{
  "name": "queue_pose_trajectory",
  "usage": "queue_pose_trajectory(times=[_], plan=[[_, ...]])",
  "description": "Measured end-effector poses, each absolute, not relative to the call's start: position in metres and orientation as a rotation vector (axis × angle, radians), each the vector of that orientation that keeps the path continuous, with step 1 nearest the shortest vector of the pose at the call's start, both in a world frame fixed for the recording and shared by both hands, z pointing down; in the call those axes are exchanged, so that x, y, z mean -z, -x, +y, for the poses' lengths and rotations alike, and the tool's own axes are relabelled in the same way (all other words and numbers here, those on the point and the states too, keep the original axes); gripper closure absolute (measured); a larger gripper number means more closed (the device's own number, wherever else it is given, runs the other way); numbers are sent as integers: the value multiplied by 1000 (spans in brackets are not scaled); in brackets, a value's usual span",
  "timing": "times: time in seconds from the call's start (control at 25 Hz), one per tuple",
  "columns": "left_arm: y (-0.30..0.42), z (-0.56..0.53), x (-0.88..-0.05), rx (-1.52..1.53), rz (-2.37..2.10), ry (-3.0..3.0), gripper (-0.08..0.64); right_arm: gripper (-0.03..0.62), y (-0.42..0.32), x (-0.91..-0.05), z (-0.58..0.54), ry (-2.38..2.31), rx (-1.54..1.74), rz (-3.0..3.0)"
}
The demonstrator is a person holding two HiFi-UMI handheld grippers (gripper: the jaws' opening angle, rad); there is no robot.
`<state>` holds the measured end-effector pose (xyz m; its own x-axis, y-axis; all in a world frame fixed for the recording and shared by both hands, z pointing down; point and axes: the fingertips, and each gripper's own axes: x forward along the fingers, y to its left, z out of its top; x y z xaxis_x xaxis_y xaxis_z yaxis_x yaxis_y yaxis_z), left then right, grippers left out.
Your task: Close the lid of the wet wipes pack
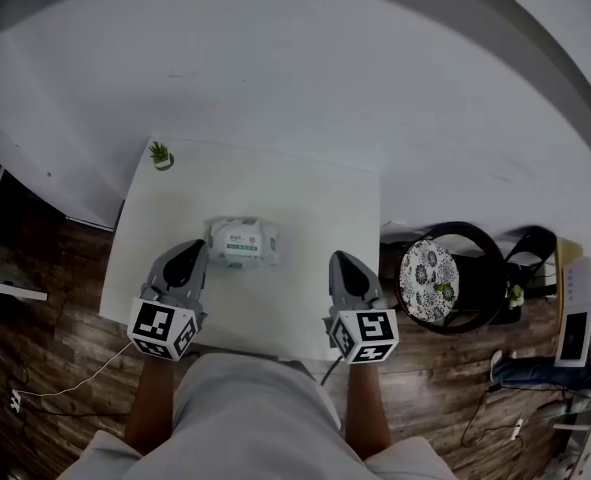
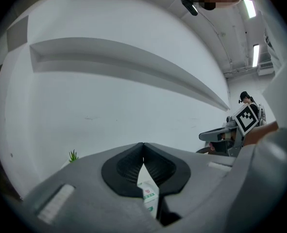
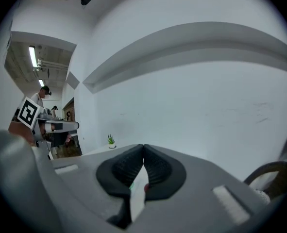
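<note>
**Both grippers shut, pack lying untouched between them**

The pack is lying flat near the middle of the white table, with its green-and-white face turned up. Whether its lid is down I cannot tell. The left gripper is pointing in from the pack's 7 o'clock, just beside the near left corner and not touching it. The right gripper is sitting at the pack's 4 o'clock, farther off, over bare tabletop.

In the left gripper view the ribbed pads are pressing together at their tips with nothing between them. A strip of the pack is showing through the gap below the tips. In the right gripper view the pads are likewise meeting at the tips and gripping nothing.

A small potted plant is standing at the pack's 11 o'clock, on the table's far left corner. A chair with a patterned cushion is standing at 3 o'clock, off the table, on the wood floor.
</note>
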<state>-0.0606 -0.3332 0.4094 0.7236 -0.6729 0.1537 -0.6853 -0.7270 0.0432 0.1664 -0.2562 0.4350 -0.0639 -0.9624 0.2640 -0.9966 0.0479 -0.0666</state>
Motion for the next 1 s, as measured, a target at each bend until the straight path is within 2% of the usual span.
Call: queue_pose_trajectory(times=[1.0], plan=[[92,-339,-378,-122,-1297,-2820,554,589,-173,-401,-260,-2101,-236,-2220]])
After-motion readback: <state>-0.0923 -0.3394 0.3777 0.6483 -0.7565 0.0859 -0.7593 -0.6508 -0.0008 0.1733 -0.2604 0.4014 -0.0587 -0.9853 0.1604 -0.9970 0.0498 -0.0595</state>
